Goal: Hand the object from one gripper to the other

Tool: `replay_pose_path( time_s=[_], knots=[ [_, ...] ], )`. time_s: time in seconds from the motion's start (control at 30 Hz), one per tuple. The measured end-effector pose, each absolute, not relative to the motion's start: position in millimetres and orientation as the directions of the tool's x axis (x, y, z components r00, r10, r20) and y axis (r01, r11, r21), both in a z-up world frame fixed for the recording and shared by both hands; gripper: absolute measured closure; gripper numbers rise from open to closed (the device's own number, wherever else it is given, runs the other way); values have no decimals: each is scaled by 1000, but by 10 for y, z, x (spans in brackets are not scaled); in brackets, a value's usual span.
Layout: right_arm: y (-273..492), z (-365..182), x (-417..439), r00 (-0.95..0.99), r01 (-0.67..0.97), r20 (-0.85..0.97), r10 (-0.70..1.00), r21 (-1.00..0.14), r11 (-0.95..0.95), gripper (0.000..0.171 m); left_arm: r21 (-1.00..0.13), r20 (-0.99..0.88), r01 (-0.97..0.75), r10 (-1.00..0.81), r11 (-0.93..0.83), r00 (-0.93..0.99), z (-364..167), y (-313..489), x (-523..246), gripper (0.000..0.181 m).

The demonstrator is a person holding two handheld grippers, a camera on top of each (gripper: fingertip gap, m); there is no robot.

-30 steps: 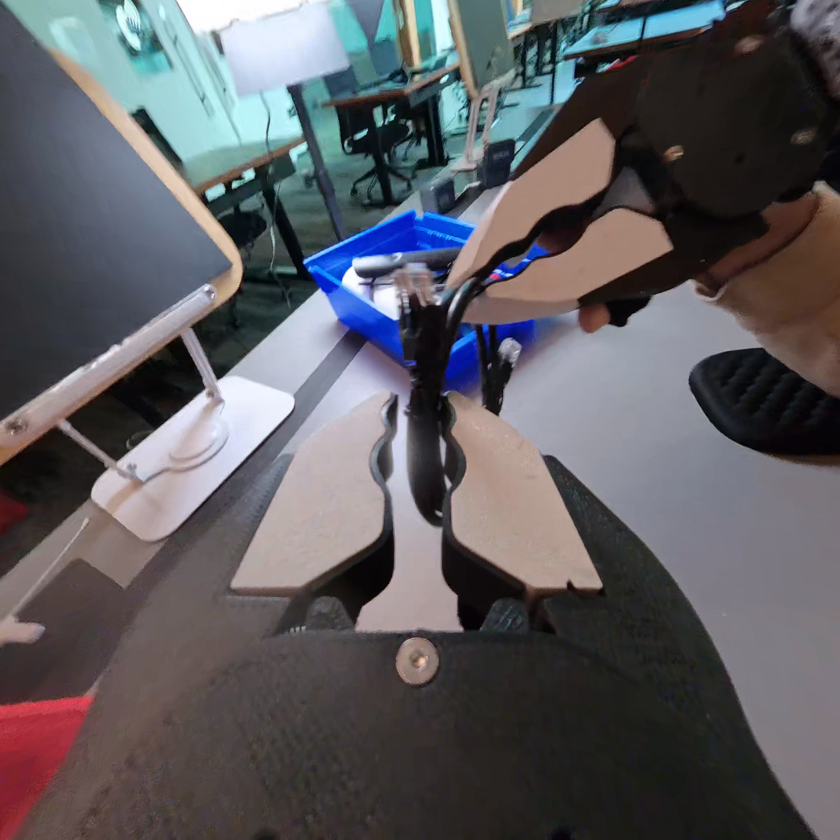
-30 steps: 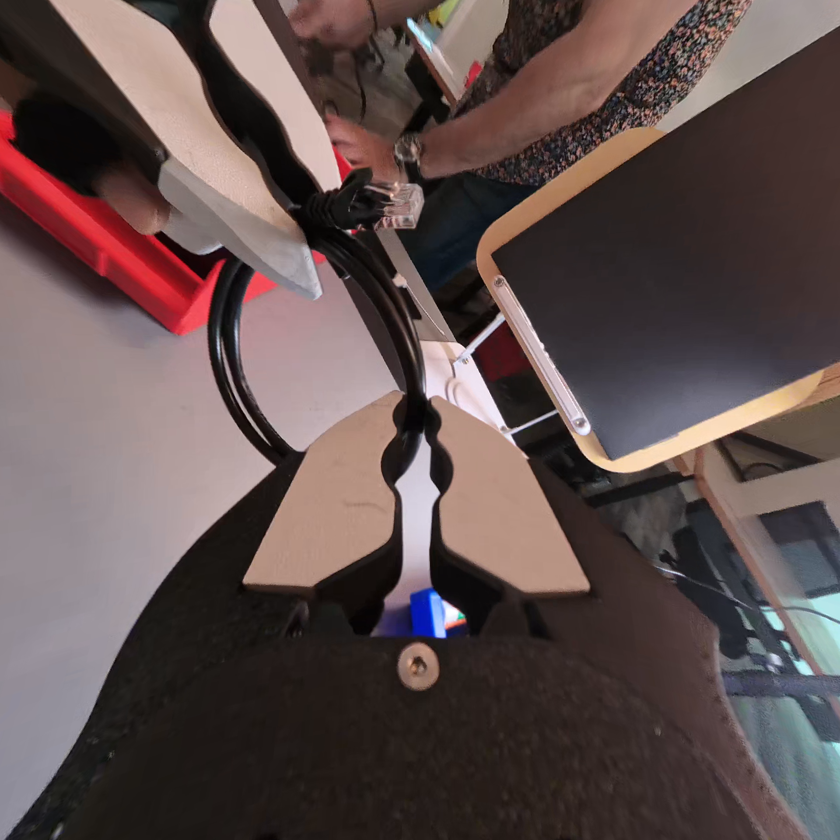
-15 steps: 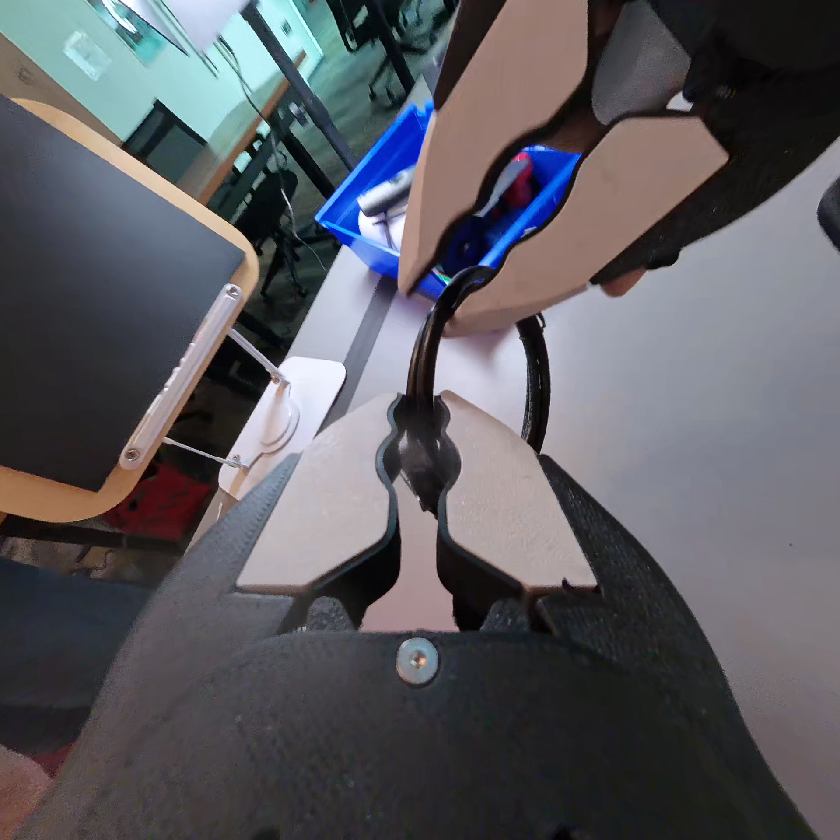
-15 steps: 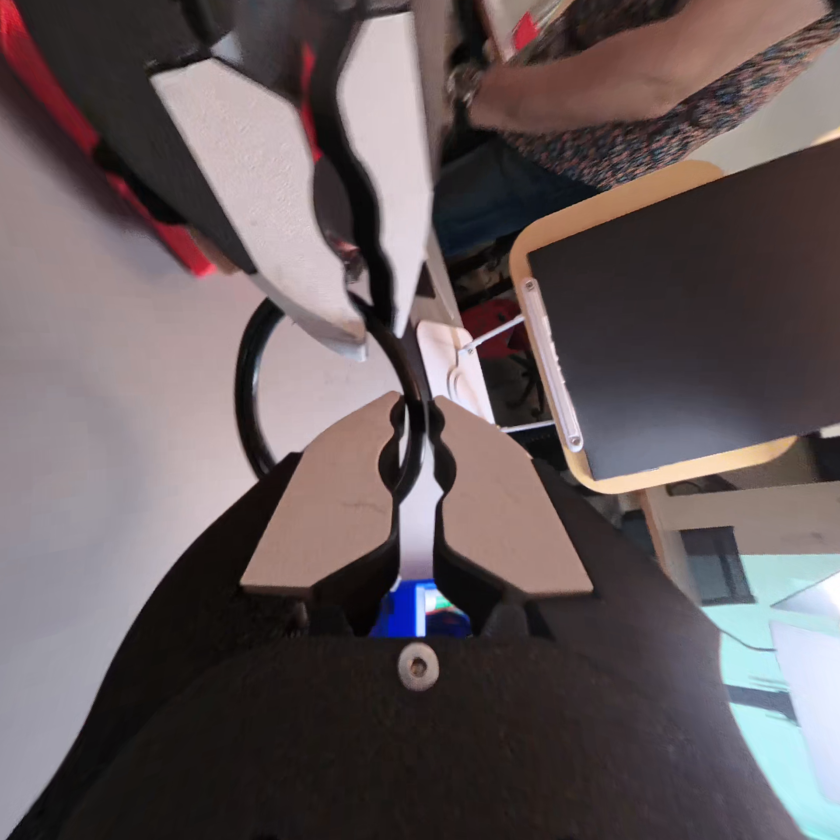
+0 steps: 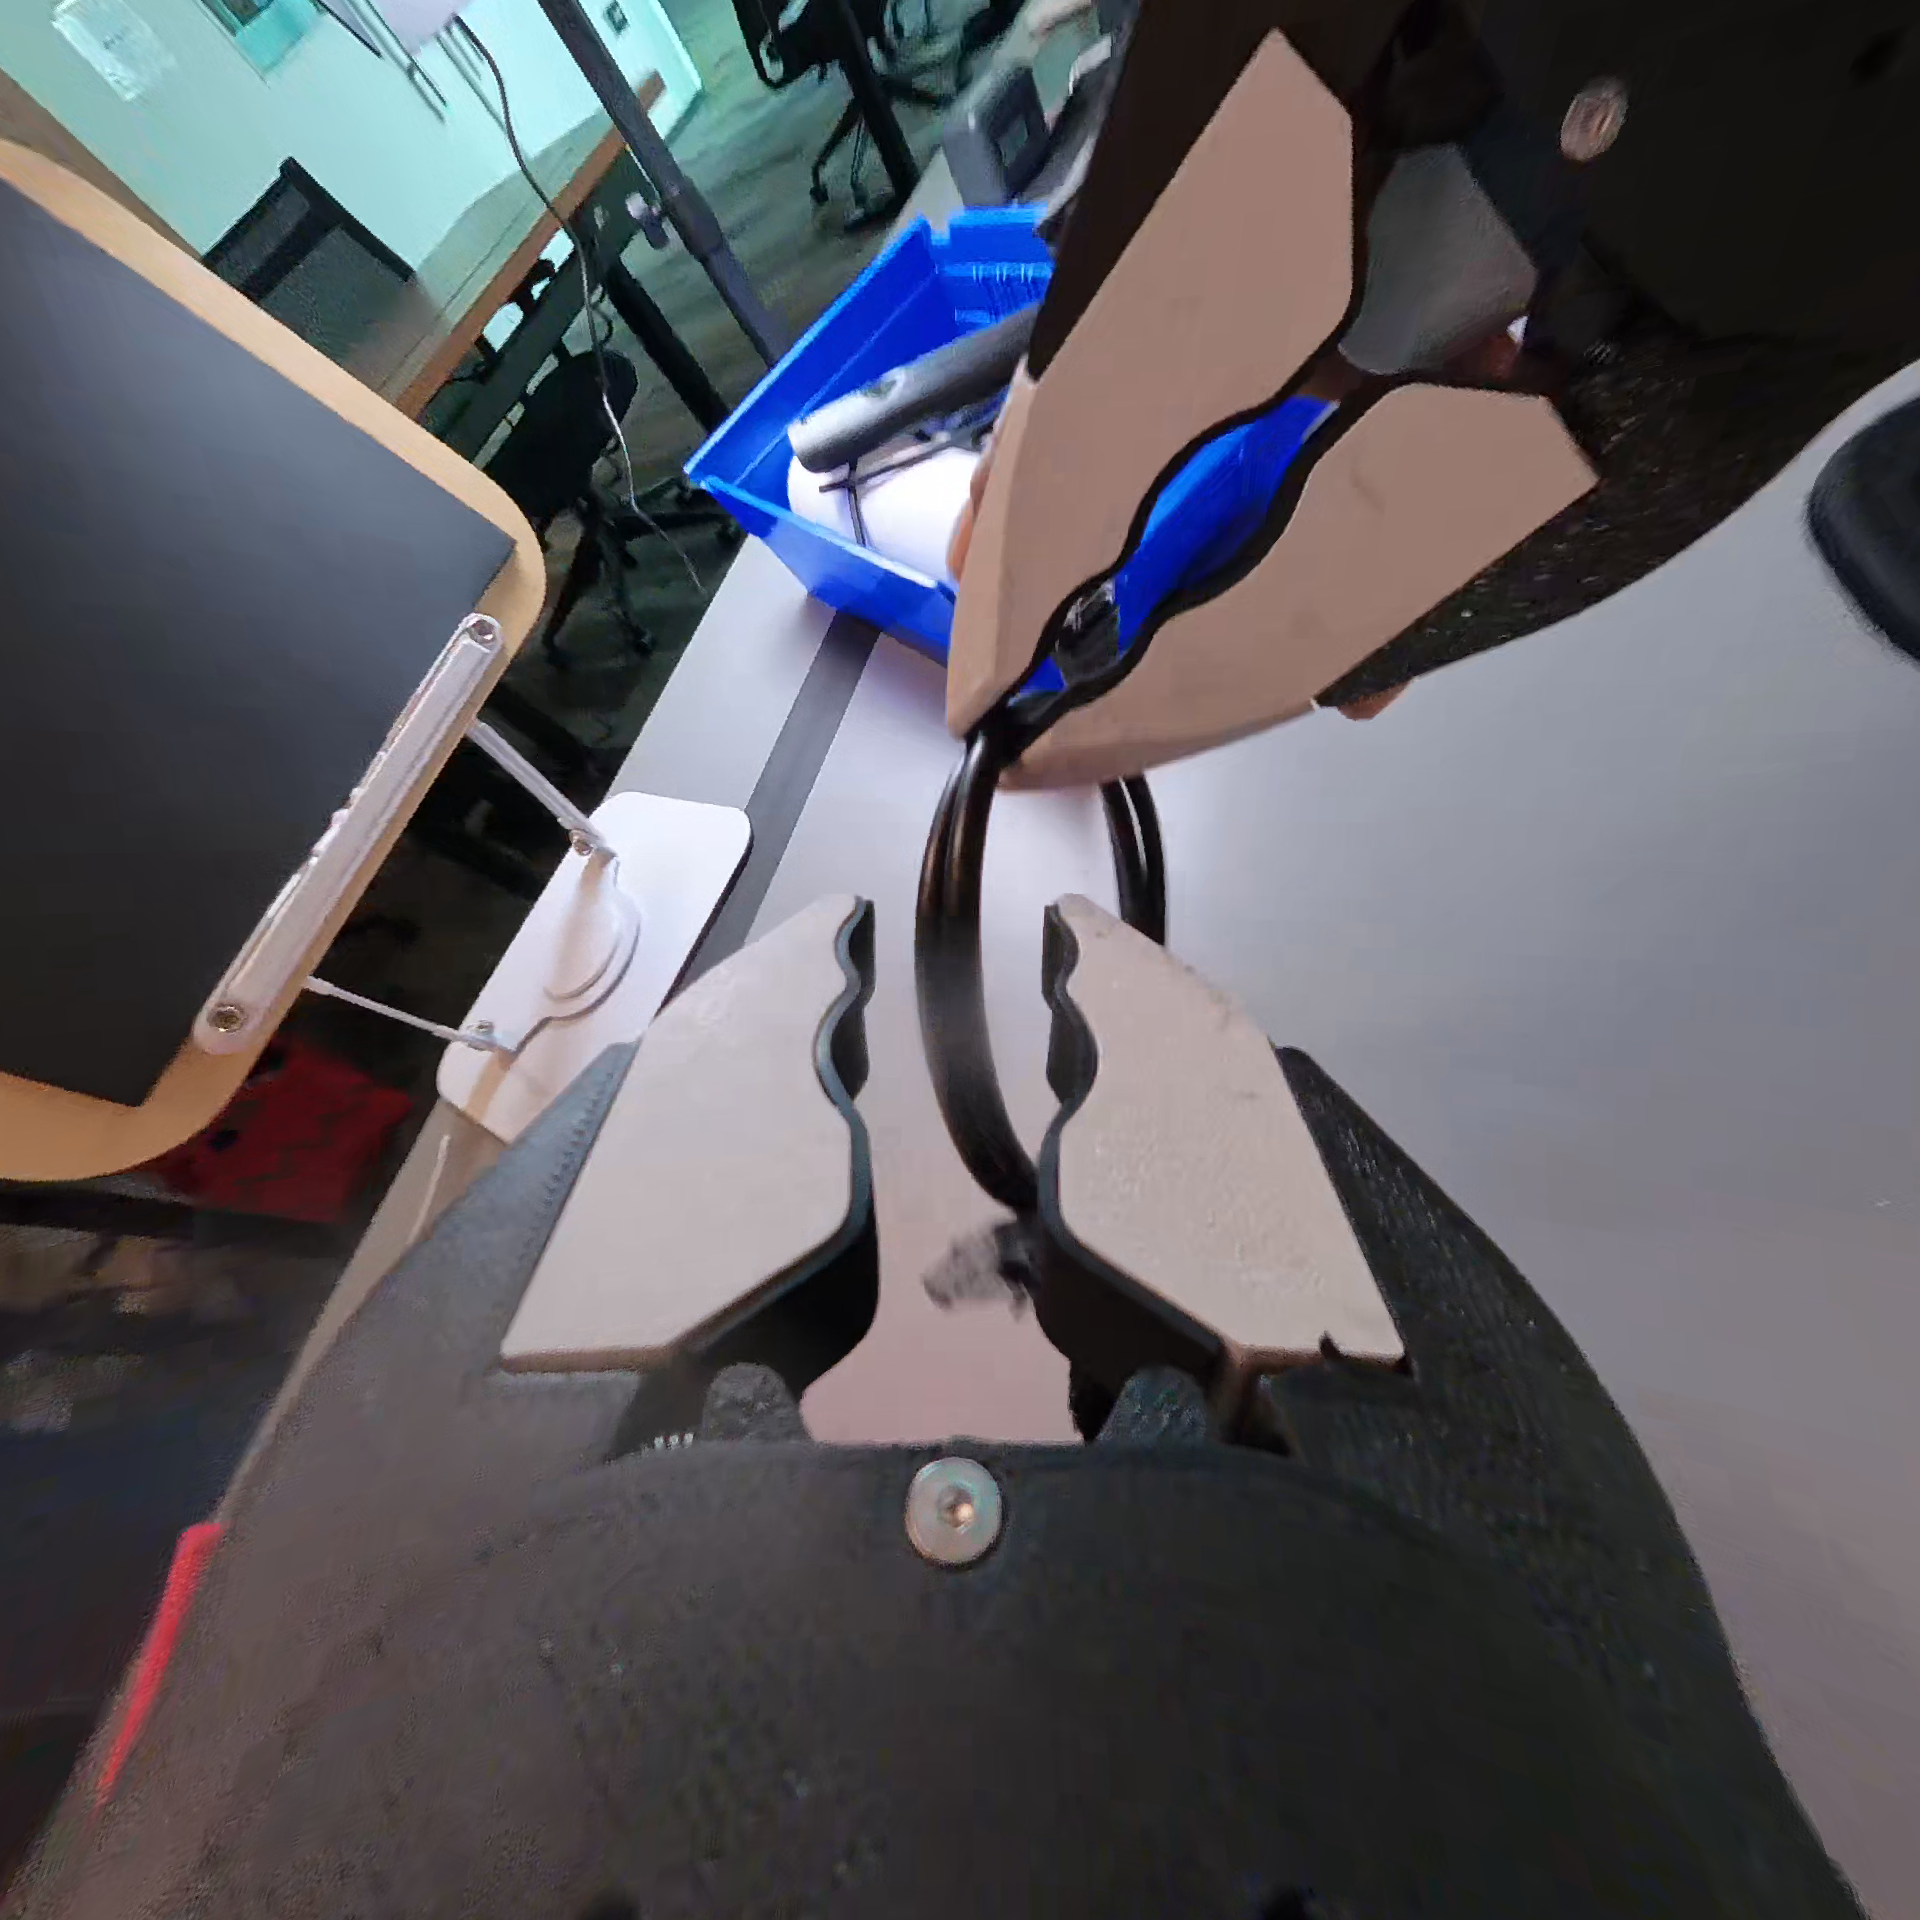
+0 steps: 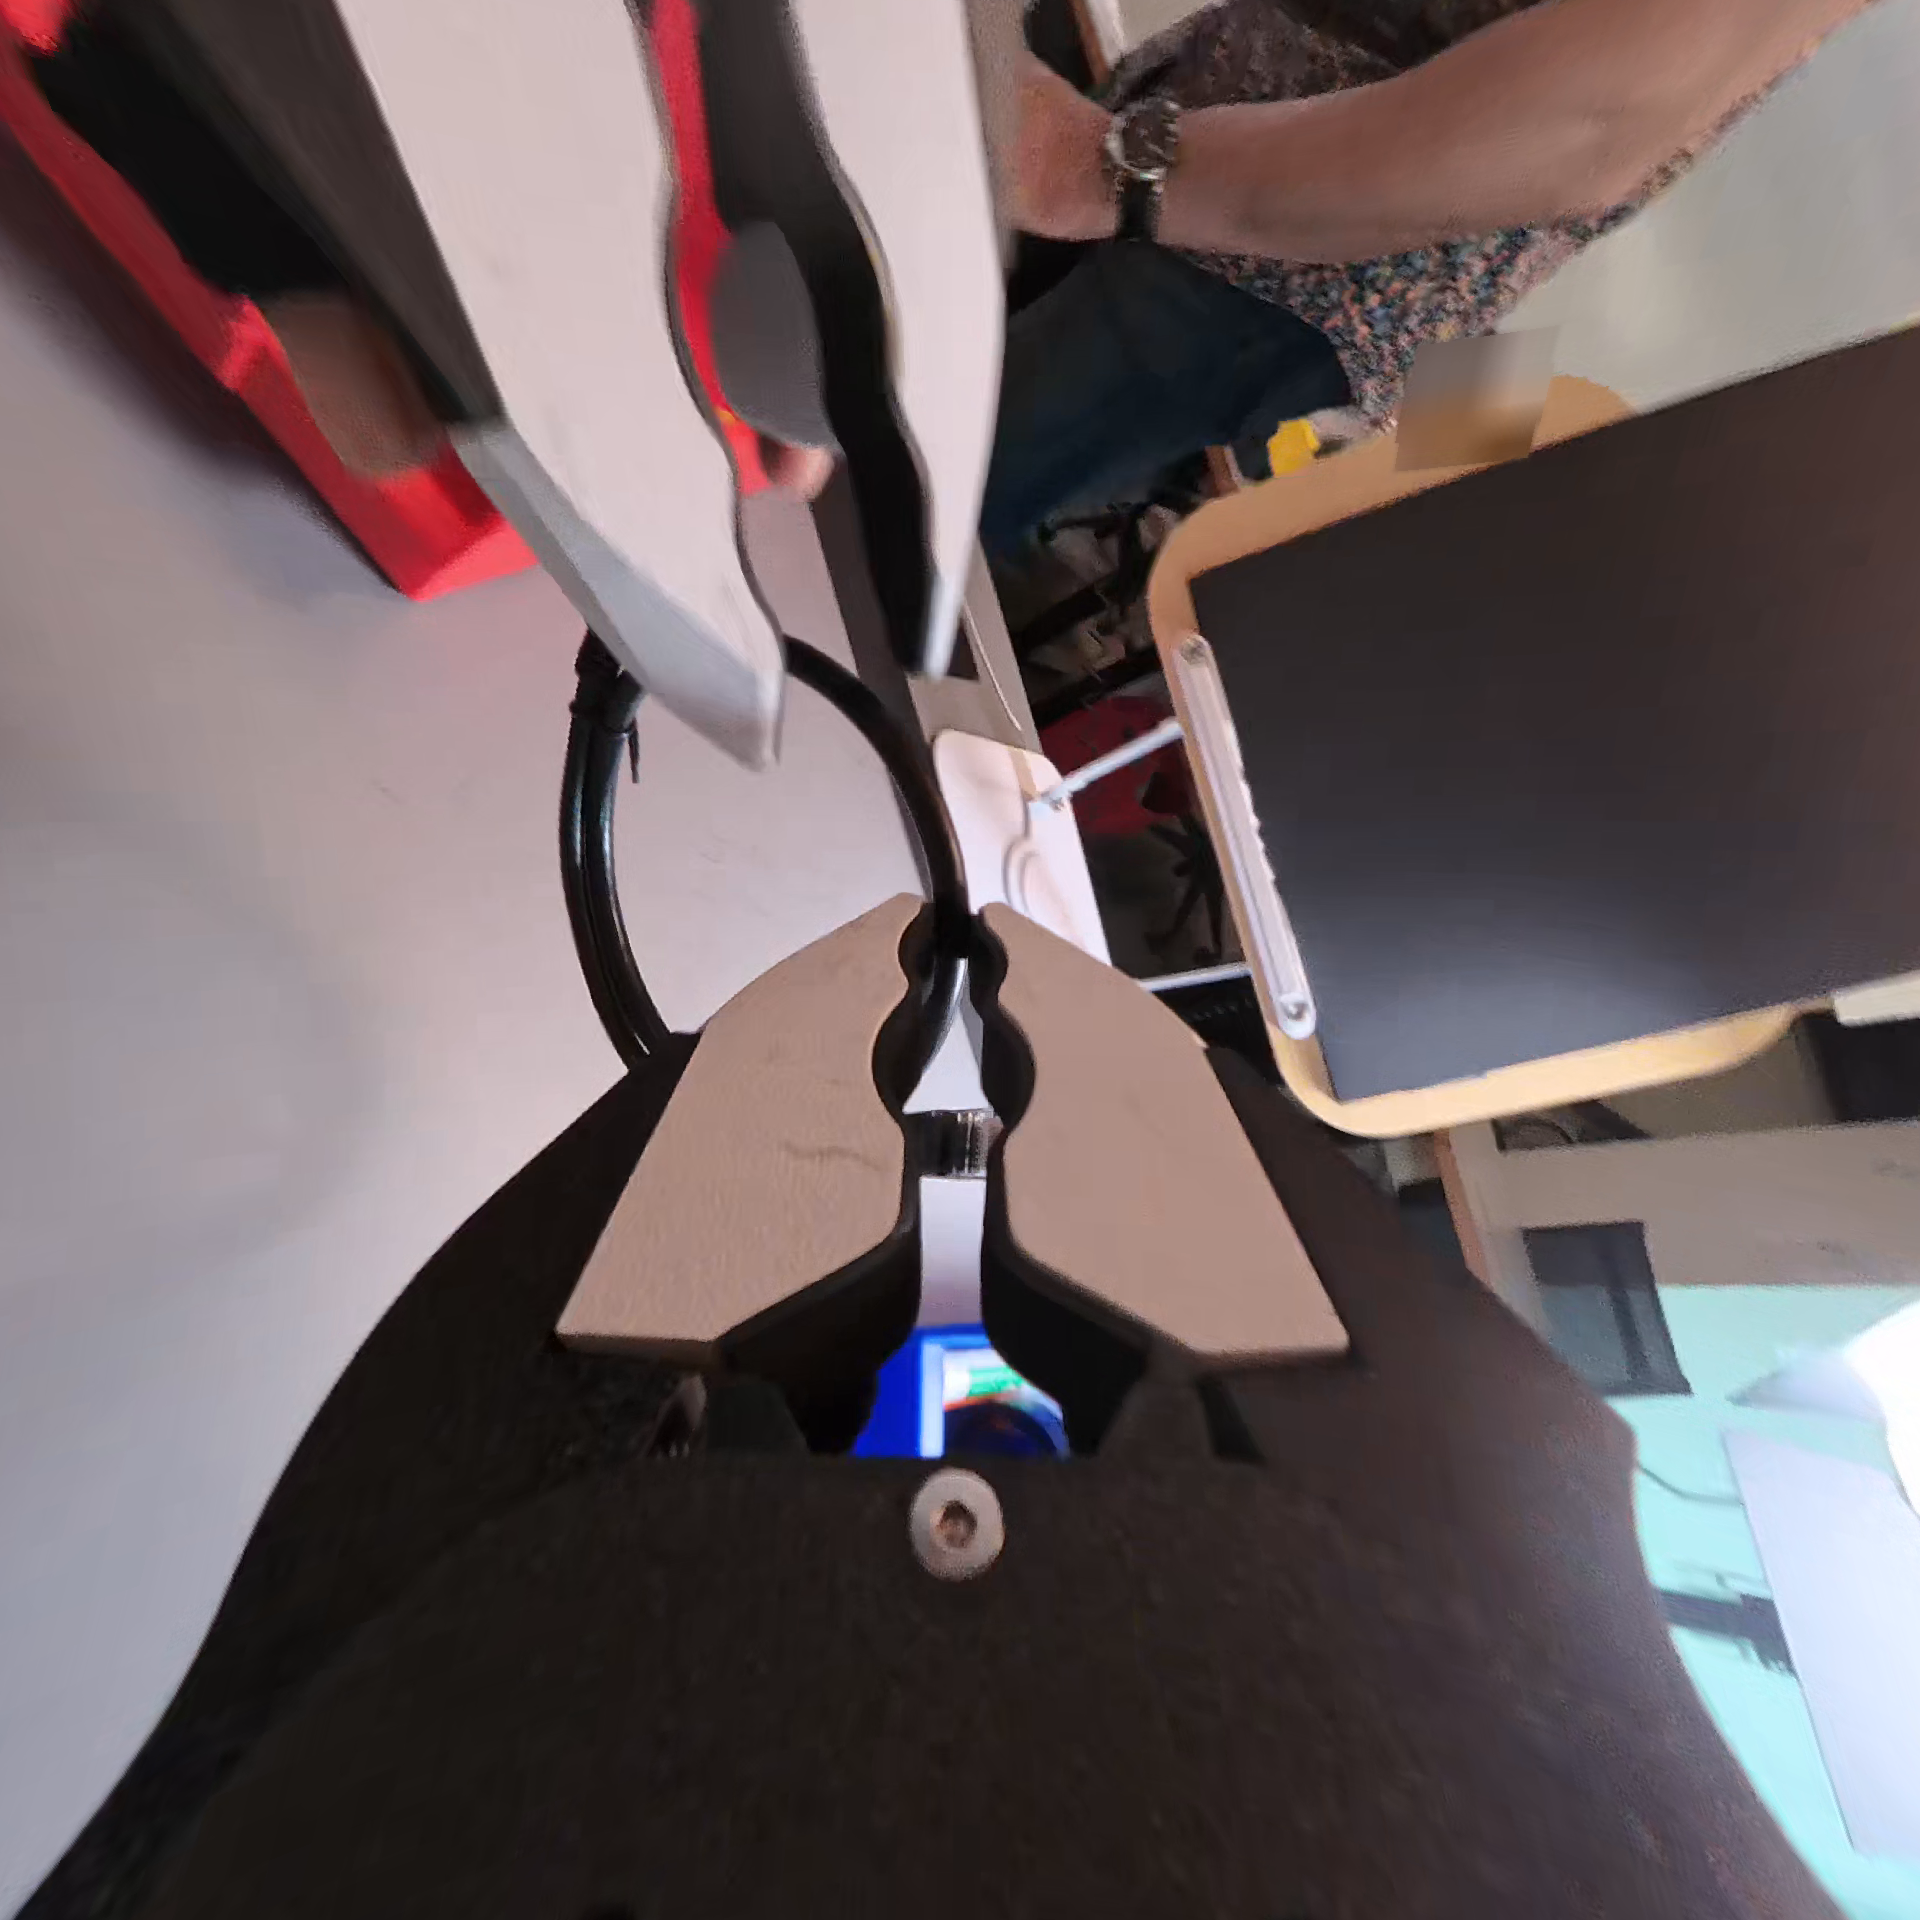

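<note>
A coiled black cable [image 5: 940, 997] hangs as a loop above the grey table [image 5: 1507, 987]. My left gripper [image 5: 956, 909] is open; the cable runs through the gap between its fingers, close to the right one. My right gripper [image 5: 1003, 732] comes in from the upper right and is shut on the top of the loop. In the right wrist view my right gripper [image 6: 948, 920] pinches the cable [image 6: 587, 883] at its tips. The left gripper [image 6: 847, 691] hangs open just above it.
A blue bin [image 5: 821, 551] with tools stands at the table's far edge. A red bin [image 6: 343, 457] sits behind the left gripper. A black panel [image 5: 208, 623] on a white stand [image 5: 603, 935] is at the table's side. A person's arm [image 6: 1351, 156] is beyond. Left and right tips are no more than a few centimetres apart.
My left gripper has opened and let go of the cable. My right gripper stays shut on the loop. The two grippers remain close together.
</note>
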State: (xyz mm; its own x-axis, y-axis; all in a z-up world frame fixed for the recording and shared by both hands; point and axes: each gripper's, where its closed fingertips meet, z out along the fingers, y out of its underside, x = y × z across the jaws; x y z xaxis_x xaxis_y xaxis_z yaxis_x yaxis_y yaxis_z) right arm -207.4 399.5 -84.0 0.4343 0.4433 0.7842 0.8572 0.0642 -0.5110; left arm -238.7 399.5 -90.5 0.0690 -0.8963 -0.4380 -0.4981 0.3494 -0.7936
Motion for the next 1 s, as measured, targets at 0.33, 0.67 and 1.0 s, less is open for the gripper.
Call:
replay_pose_path(
  time_s=[0.33,0.67,1.0],
  knots=[
    [3876,-374,-2115,634,622,625,455,-762,180,135,-850,-478,-380,-836,364,268,-550,4200,-2477,175],
    [4096,-569,-2024,663,666,645,379,-740,96,159,-902,-327,-354,-927,248,182,-657,4112,-2435,164],
    [4030,-562,-2191,545,780,776,316,-608,148,156,-820,-514,-393,-837,416,188,-626,4024,-2366,174]
  ],
)
